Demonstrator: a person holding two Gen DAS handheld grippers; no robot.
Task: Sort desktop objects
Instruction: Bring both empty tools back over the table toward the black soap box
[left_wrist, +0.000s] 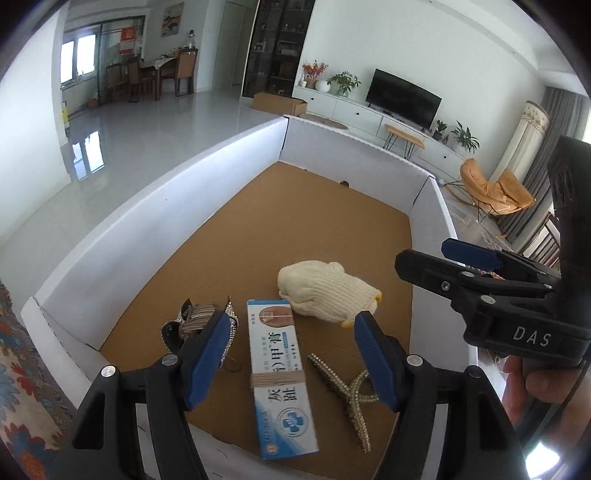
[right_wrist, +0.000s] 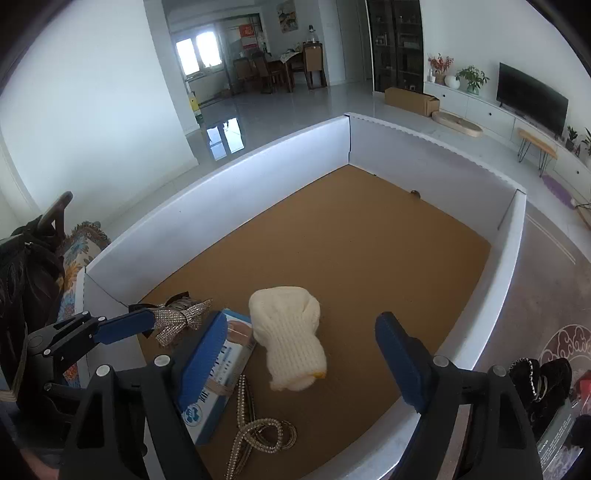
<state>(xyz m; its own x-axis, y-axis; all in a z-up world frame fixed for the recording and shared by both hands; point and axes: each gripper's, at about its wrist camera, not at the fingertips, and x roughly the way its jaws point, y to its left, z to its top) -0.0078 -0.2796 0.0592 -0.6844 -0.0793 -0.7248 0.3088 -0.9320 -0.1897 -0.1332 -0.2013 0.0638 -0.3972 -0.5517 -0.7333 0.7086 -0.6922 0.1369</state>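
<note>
The blue-and-white ointment box (left_wrist: 282, 376) lies flat on the brown worktop (left_wrist: 314, 229), long axis running near to far, between a rhinestone bow clip (left_wrist: 199, 321) and a crossed rhinestone hair clip (left_wrist: 347, 391). The left claw (left_wrist: 291, 362) hovers wide over it, holding nothing; the right claw (right_wrist: 299, 358) gapes wide above the cream glove (right_wrist: 288, 339), empty.

one glove (left_wrist: 325, 293), one box (left_wrist: 282, 376), two hair clips (left_wrist: 347, 391)

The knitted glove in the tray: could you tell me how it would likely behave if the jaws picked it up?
The glove looks like soft, bunched knit, so it would probably sag and unfold rather than hold its shape. It seems light for its bulk. Its ribbed texture should grip well, and pushed across the tray floor it would likely crumple, not slide cleanly.
</note>
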